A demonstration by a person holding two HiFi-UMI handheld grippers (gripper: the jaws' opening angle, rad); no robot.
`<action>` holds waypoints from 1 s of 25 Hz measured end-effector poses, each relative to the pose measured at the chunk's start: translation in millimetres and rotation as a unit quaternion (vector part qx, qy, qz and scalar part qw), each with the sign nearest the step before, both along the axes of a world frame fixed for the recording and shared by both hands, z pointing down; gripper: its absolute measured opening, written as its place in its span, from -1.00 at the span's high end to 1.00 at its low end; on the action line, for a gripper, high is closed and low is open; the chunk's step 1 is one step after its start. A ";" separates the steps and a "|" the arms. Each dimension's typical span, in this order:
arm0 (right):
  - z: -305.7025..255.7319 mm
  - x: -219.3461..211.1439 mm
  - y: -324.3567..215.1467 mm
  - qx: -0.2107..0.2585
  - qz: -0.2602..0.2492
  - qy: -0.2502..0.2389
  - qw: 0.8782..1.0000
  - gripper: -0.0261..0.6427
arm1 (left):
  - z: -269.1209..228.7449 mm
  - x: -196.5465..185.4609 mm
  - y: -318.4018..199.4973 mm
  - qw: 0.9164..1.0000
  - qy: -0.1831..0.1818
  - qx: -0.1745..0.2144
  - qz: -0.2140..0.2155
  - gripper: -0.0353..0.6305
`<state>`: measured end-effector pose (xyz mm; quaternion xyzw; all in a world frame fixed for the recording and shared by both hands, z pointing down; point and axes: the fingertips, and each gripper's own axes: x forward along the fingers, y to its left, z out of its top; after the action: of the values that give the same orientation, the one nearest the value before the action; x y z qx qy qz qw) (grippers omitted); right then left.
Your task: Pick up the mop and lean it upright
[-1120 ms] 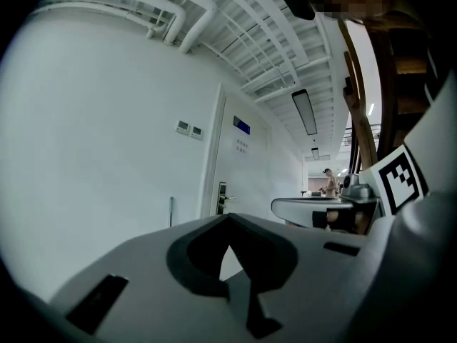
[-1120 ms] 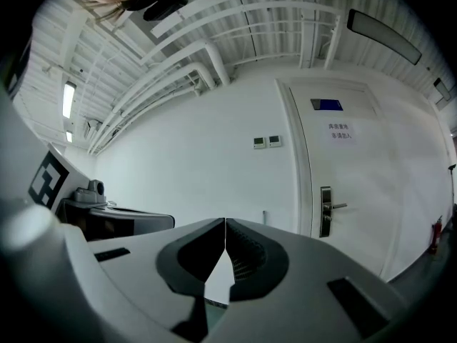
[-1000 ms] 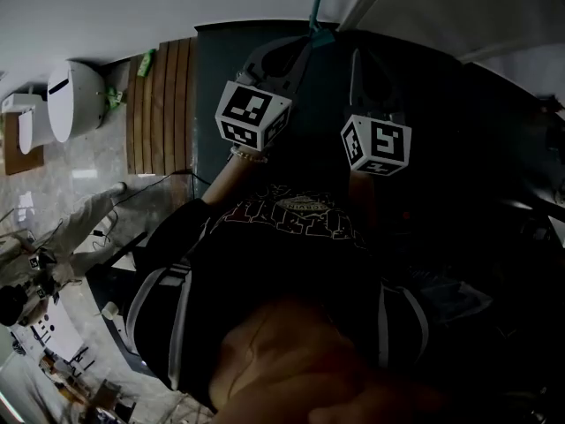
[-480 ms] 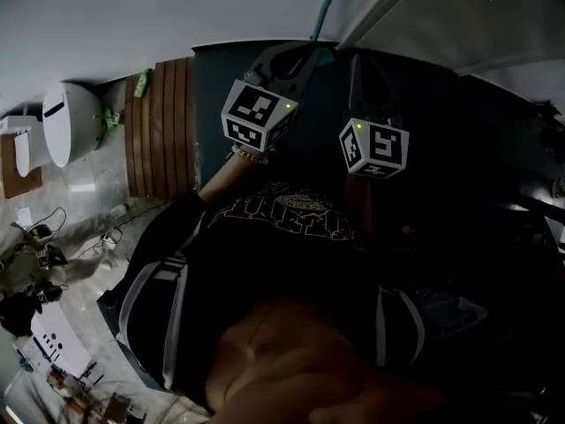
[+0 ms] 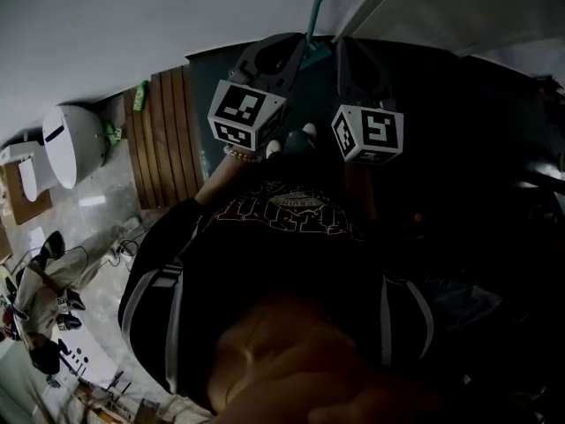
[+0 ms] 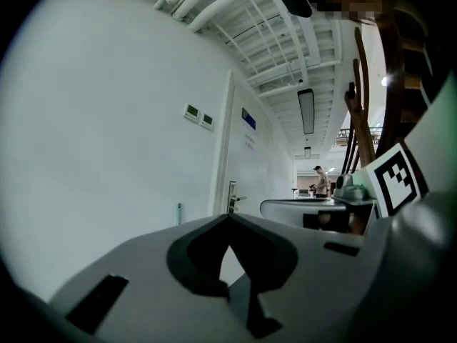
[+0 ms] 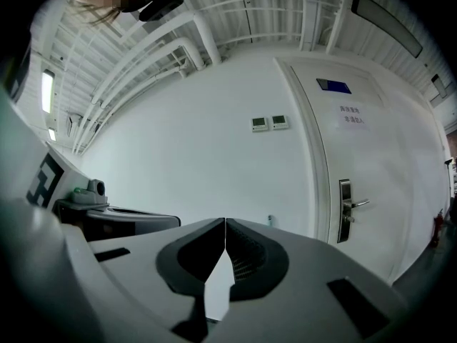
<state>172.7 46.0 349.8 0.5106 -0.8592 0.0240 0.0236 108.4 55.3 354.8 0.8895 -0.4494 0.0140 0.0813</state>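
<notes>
**Both grippers empty, mop apparently left against the wall**

Over the past second the whole head view has slid. The floor clutter [image 5: 44, 325] has shifted and the slatted wooden panel [image 5: 163, 135] sits lower, so the person has been moving across the room. The left gripper [image 6: 228, 219] and right gripper [image 7: 226, 221] travel along, each with its jaws closed tip to tip on nothing. The mop [image 5: 315, 3], a thin teal pole, seems to stand against the white wall [image 7: 178, 163] near the door [image 7: 371, 170], with neither gripper touching it. The leaning looks done.
</notes>
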 end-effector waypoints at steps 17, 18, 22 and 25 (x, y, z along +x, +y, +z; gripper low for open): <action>3.9 43.6 -158.7 -0.007 -0.030 0.002 1.000 0.86 | 8.7 43.7 -154.0 0.999 0.004 -0.010 -0.053 0.78; 2.8 47.8 -167.1 -0.006 -0.033 0.000 0.999 0.86 | 8.8 45.6 -161.8 0.998 0.004 -0.009 -0.059 0.78; 1.3 66.3 -197.0 -0.005 -0.037 -0.008 0.999 0.86 | 11.1 54.6 -190.7 0.997 0.005 -0.012 -0.081 0.78; 4.5 67.5 -217.9 -0.006 -0.049 -0.006 0.999 0.86 | 13.2 55.9 -210.0 0.995 0.005 -0.012 -0.095 0.78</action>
<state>240.2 -171.8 354.2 0.4676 -0.8831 0.0314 0.0227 164.3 -154.7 368.0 0.8419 -0.5312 0.0071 0.0950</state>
